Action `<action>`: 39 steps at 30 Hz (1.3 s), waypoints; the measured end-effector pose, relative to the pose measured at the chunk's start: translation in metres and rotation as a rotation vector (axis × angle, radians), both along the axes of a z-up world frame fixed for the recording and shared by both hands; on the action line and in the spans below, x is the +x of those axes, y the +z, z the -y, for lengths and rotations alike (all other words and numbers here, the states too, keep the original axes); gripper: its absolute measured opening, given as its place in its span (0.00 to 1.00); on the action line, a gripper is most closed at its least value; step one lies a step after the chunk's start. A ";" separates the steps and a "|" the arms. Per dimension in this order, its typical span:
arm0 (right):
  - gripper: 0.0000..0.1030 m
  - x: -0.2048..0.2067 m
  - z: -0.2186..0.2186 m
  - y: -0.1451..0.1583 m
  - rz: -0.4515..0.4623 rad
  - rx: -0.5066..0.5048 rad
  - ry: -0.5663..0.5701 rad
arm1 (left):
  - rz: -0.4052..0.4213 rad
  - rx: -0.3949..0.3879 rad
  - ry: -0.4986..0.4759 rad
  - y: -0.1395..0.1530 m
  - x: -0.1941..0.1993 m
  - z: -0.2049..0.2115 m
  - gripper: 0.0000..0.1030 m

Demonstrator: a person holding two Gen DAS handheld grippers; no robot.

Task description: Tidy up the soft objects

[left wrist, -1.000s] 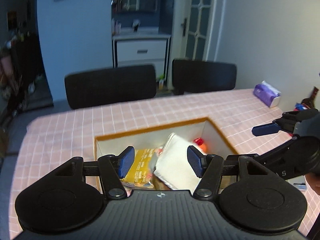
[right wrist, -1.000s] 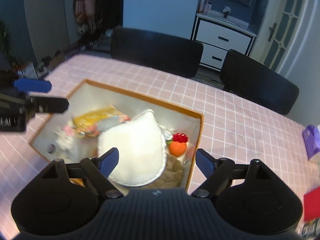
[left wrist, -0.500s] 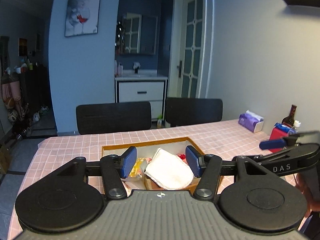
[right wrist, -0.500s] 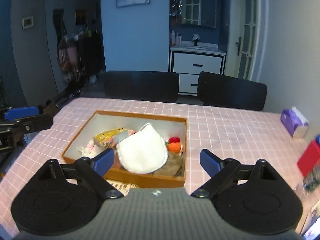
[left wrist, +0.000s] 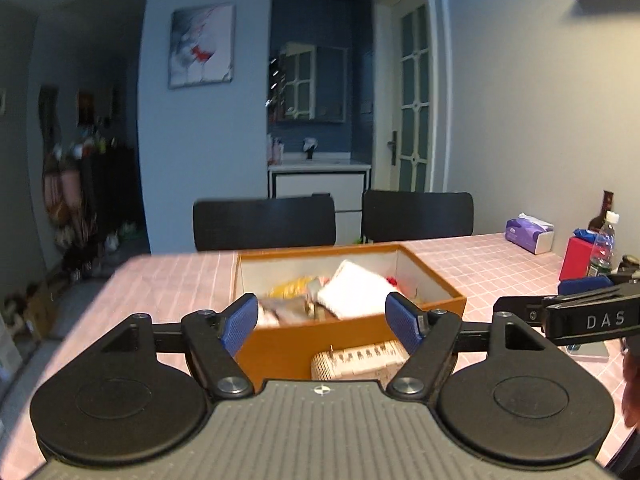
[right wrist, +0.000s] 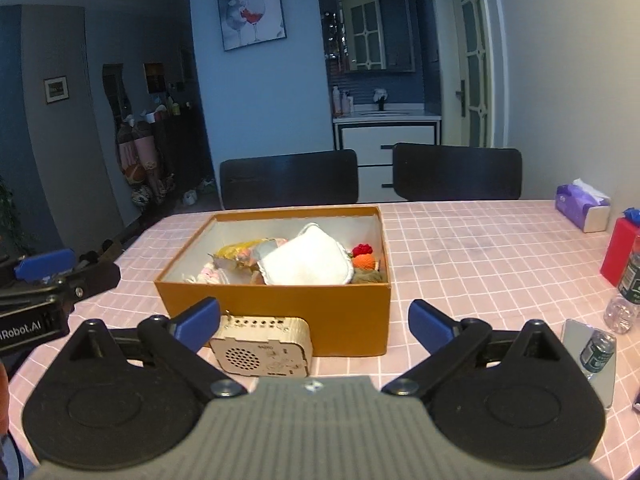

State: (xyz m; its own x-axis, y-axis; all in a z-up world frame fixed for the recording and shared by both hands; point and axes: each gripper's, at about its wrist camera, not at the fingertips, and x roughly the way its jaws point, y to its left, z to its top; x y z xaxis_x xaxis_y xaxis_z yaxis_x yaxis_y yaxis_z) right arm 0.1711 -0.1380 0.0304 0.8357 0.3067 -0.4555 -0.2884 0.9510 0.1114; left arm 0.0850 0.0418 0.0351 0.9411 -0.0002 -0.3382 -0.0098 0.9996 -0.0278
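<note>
Both claws, left (left wrist: 322,322) and right (right wrist: 314,326), gape empty (near the box (right wrist: 276,314) front edge).

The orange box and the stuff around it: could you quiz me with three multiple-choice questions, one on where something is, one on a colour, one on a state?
1. Where is the small wooden radio?
A. inside the box
B. on the table against the box's near wall
C. on a chair

2. What colour are the pads on the gripper fingers?
A. blue
B. green
C. white

3. What is the right gripper doing?
A. shut on the white cloth
B. shut on the radio
C. open, holding nothing

Answers: 1 B, the radio stands outside the orange box, by its front wall. 2 A, the pads are blue. 3 C, its jaws stand wide apart, and the white cloth lies in the box.
</note>
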 end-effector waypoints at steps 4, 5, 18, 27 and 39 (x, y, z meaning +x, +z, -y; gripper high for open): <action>0.96 0.004 -0.001 -0.024 -0.020 0.009 -0.043 | -0.069 -0.045 0.044 -0.028 0.004 -0.012 0.86; 0.96 0.005 -0.002 -0.032 -0.024 0.014 -0.059 | -0.090 -0.048 0.059 -0.035 0.007 -0.014 0.86; 0.96 0.025 -0.017 -0.077 -0.111 -0.007 -0.059 | -0.216 -0.016 0.109 -0.076 0.020 -0.015 0.86; 0.96 0.027 -0.017 -0.078 -0.118 -0.016 -0.051 | -0.228 -0.023 0.108 -0.078 0.029 -0.009 0.86; 0.96 0.027 -0.018 -0.080 -0.126 -0.022 -0.046 | -0.231 -0.024 0.105 -0.077 0.030 -0.008 0.86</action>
State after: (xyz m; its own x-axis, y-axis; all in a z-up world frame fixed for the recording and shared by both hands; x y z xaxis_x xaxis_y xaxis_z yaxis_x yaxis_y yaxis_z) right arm 0.1982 -0.1201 -0.0498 0.7846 0.2579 -0.5639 -0.2291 0.9656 0.1229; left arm 0.1150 0.0500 -0.0421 0.8343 0.0831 -0.5451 -0.1224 0.9918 -0.0361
